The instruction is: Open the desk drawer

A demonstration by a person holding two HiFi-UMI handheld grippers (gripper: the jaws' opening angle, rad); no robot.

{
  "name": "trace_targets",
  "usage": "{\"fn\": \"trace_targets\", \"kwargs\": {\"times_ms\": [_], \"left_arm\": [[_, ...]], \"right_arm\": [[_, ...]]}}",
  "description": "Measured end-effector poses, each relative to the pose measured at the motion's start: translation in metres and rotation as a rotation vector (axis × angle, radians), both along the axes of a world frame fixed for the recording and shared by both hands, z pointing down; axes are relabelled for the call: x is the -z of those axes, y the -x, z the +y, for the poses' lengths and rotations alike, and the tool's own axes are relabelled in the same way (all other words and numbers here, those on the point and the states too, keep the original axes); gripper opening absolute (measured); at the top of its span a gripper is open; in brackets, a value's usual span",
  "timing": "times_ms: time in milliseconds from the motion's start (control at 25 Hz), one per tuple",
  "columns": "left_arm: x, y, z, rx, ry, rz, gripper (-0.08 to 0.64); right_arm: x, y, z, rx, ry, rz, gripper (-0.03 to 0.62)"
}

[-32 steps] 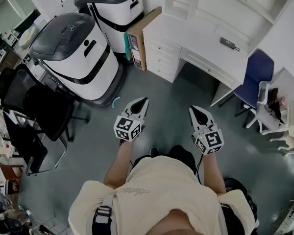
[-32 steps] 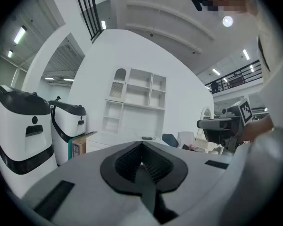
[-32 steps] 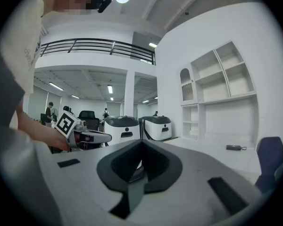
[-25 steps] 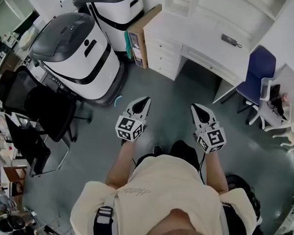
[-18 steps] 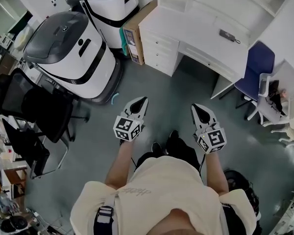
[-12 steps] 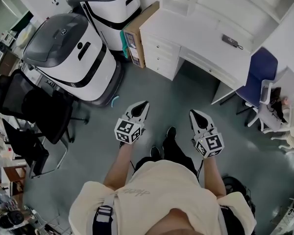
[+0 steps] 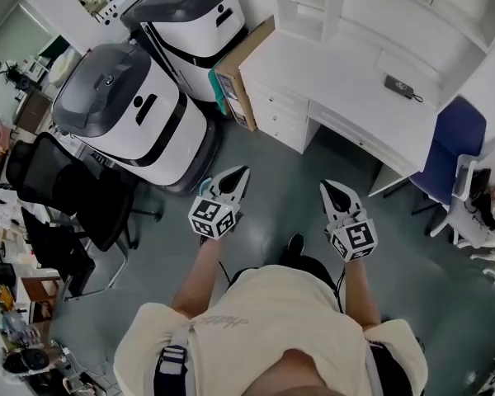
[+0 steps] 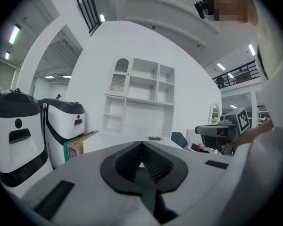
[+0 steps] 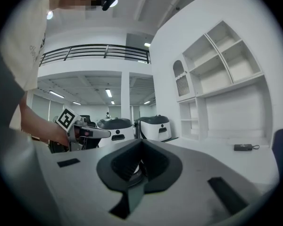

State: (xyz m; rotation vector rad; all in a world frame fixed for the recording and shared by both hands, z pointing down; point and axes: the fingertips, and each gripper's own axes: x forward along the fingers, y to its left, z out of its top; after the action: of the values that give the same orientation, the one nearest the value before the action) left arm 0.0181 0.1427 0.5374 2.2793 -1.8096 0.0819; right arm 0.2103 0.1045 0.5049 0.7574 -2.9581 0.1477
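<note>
The white desk [image 7: 346,68] stands at the upper right of the head view, with a stack of three shut drawers [image 7: 282,115] at its left end and a thin shut drawer [image 7: 359,132] under the top. My left gripper [image 7: 241,171] and right gripper [image 7: 325,186] are held over the grey floor, well short of the desk. Both are shut with nothing in them. In the left gripper view the jaws [image 8: 141,145] meet in front of the desk's shelf unit [image 8: 141,98]. In the right gripper view the jaws [image 9: 141,142] are closed too.
Two big white-and-grey machines [image 7: 128,110] [image 7: 194,11] stand left of the desk, with a cardboard box [image 7: 241,77] wedged against its side. A black office chair [image 7: 58,184] is at the left, a blue chair [image 7: 455,139] at the right. A small black device [image 7: 403,87] lies on the desktop.
The person has stepped across the floor, so the desk and machines have shifted a little in the head view. Both grippers stay shut and held out in front.
</note>
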Motion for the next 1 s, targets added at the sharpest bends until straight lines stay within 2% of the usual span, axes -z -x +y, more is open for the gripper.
{"fn": "trace_targets", "kwargs": {"times_ms": [200,560,760,1000], "left_arm": [[0.009,0.004,-0.023,0.057,-0.012,-0.001,0.003],[-0.006,0.027,-0.034,0.133,0.045,0.002,0.003],[-0.011,0.038,-0.055,0.120,0.037,0.010,0.003],[-0.015,0.056,-0.091,0.063,0.021,0.010,0.003]], "right_arm": [[-0.002,0.001,-0.040,0.029,-0.008,-0.024,0.002],[-0.017,0.032,-0.066,0.109,0.035,-0.020,0.002],[-0.024,0.046,-0.081,0.106,0.045,-0.002,0.002],[-0.026,0.073,-0.102,0.091,0.051,0.020,0.002]]}}
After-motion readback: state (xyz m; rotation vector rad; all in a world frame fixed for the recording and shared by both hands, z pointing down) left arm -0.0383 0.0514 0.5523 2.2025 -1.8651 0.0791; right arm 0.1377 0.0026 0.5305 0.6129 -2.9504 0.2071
